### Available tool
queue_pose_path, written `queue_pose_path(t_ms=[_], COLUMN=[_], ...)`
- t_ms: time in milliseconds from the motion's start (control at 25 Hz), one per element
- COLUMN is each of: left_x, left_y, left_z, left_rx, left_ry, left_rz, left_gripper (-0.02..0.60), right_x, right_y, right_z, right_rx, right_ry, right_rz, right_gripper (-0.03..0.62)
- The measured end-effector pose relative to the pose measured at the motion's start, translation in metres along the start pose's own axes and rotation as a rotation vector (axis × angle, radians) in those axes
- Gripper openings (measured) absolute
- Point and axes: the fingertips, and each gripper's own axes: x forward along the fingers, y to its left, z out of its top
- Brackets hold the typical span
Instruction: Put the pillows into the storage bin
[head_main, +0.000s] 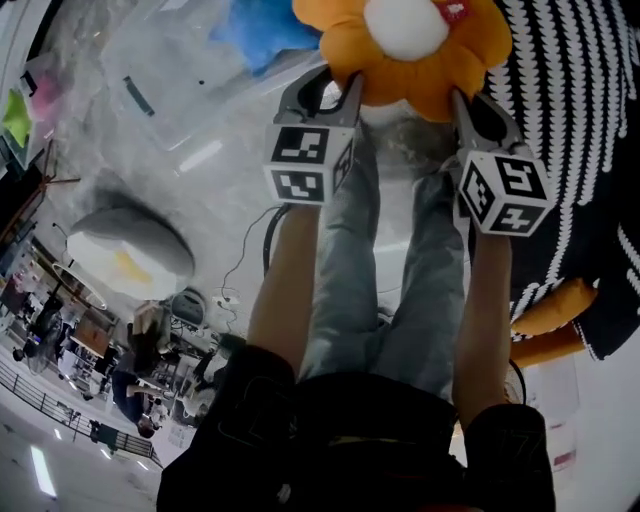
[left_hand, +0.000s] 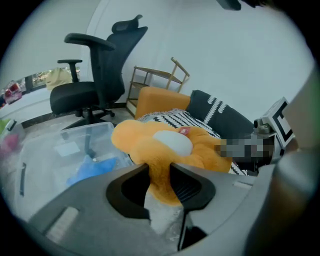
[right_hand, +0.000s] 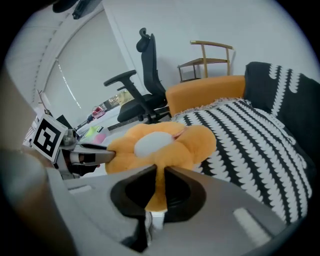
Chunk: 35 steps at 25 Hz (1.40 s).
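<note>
An orange flower-shaped pillow (head_main: 415, 45) with a white centre hangs between both grippers. My left gripper (head_main: 338, 98) is shut on a petal at its left edge (left_hand: 160, 165). My right gripper (head_main: 466, 108) is shut on a thin fold of a petal at its right edge (right_hand: 159, 175). To the left of the pillow lies a clear plastic storage bin (head_main: 170, 90) with a blue pillow (head_main: 262, 30) inside. The left gripper view shows the bin (left_hand: 75, 136) and the blue pillow (left_hand: 94, 167) just left of the flower pillow (left_hand: 170, 142).
A black-and-white striped pillow (head_main: 580, 120) lies to the right, with an orange cushion (right_hand: 205, 92) behind it and an orange bolster (head_main: 555, 310) lower down. A black office chair (left_hand: 95, 75) and a wooden chair (right_hand: 210, 55) stand at the wall. My legs (head_main: 380, 270) are below the grippers.
</note>
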Motion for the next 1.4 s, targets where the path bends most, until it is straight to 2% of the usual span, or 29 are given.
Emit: queue_pose_path(t_ms=[200,400,640,680,760,800,840,960,1160,1320,1400], left_x=[-0.039,-0.075,-0.11,-0.114,-0.12,-0.122,-0.121,-0.115,-0.101,-0.088,-0.083], left_y=[0.092,0.172,0.231,0.238,0.257,0.266,0.271,0.266,0.229,0.205,0.196], left_z=[0.001,-0.015,-0.035,-0.04,-0.057,-0.069,-0.081,-0.104,-0.13,-0.112,-0.1], left_rx=[-0.088,-0.151,-0.19,-0.192,-0.177,-0.17,-0.177,-0.234,-0.254,-0.226,-0.211], left_ry=[-0.019,-0.034,-0.101,-0.1,-0.048,-0.007,0.028,0.073,0.11,0.093,0.096], left_rz=[0.094,0.166,0.25,0.271,0.356,0.401,0.422,0.365,0.254,0.19,0.173], left_gripper=[0.132,0.135,0.144,0.159,0.234,0.248,0.272,0.276,0.275,0.256,0.242], right_x=[0.057,0.107,0.137,0.14,0.143,0.145,0.146,0.147,0.139,0.128,0.121], right_y=[0.078,0.154,0.218,0.223,0.227,0.226,0.225,0.222,0.204,0.186,0.179], right_z=[0.04,0.055,0.065,0.068,0.072,0.07,0.066,0.051,0.016,0.016,0.017], right_rx=[-0.1,-0.168,-0.241,-0.243,-0.232,-0.227,-0.227,-0.227,-0.158,-0.088,-0.066], right_ry=[0.026,0.043,-0.014,-0.046,-0.104,-0.111,-0.104,-0.07,-0.027,-0.038,-0.046], right_rz=[0.088,0.154,0.196,0.185,0.154,0.144,0.141,0.149,0.132,0.109,0.107], right_gripper=[0.026,0.026,0.031,0.045,0.164,0.233,0.242,0.241,0.233,0.19,0.189])
